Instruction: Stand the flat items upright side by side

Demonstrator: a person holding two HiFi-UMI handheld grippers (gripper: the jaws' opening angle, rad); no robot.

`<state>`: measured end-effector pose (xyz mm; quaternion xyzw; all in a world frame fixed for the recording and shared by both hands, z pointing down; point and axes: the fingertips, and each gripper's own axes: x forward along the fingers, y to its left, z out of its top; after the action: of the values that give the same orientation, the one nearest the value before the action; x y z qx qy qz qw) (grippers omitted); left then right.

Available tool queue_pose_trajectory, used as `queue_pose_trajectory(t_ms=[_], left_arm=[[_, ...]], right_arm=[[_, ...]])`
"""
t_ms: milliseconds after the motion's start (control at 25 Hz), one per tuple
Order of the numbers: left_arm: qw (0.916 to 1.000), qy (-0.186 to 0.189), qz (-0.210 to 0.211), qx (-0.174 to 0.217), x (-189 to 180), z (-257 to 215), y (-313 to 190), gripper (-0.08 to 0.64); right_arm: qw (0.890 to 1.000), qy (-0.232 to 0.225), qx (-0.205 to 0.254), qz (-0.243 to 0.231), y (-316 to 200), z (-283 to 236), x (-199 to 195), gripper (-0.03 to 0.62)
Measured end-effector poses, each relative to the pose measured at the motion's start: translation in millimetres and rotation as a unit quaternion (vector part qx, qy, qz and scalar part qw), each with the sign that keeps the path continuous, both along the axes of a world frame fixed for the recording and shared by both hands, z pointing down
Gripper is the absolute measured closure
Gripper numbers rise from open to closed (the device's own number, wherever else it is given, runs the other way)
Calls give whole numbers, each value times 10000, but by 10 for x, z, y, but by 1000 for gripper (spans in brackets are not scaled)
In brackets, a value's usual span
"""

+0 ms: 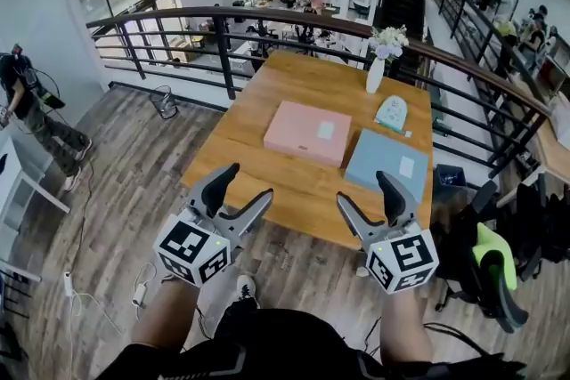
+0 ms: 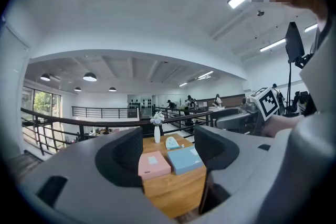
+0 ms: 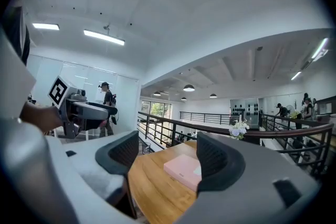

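My left claw (image 1: pixel 250 181) and right claw (image 1: pixel 363 189): both open, empty, near table (image 1: pixel 298 190). Pink box (image 1: pixel 307 133) left, blue box (image 1: pixel 387 163) right: lying flat.

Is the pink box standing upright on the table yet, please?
No, the pink box lies flat on the wooden table, beside the blue box.

Head view: set high, facing forward and steeply down. Left gripper (image 1: pixel 249 182) and right gripper (image 1: pixel 363 190) sit close under the lens, with the wooden table (image 1: pixel 303 187) just past their tips.

Left gripper view: low, near level, sighting along its own jaws. Table ahead, right gripper off to its right.

Right gripper view: similar height, looking across the table. Left gripper at its left.

All three views share the table top and pink box (image 1: pixel 307 132). Blue box (image 1: pixel 387 163) is shared by the head and left gripper views.
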<state>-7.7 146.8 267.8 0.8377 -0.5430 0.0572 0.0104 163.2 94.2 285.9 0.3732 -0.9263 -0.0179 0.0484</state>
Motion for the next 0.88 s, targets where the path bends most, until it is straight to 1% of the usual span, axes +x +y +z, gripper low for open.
queue_pose_trajectory(t_ms=[80, 200, 320, 440, 560, 680, 800, 880], left_arm=[[9998, -54, 129, 111, -255, -35, -163, 247], [9994, -29, 305, 172, -630, -86, -404, 247], [9991, 50, 405, 153, -998, -76, -668, 247], [9987, 174, 485, 58, -1290, -1, -898, 247], [9974, 261, 672, -7, -1469, 83, -1080, 247], [9954, 331, 898, -42, -1590, 150, -1287, 247], [9939, 341, 1036, -183, -1610, 255, -1482, 247], [9933, 393, 1047, -297, -1586, 311, -1622, 247]], right_arm=[[9996, -14, -33, 282, -158, -2, -152, 249], [9981, 2, -156, 603, -409, 4, -376, 249], [9966, 136, -186, 785, -631, 24, -623, 249], [9937, 69, -285, 1082, -790, 61, -767, 249], [9892, 140, -402, 1404, -875, 122, -823, 249], [9861, 305, -425, 1579, -982, 160, -897, 249], [9833, 385, -533, 1698, -1107, 233, -909, 249], [9816, 385, -604, 1770, -1218, 282, -866, 249]])
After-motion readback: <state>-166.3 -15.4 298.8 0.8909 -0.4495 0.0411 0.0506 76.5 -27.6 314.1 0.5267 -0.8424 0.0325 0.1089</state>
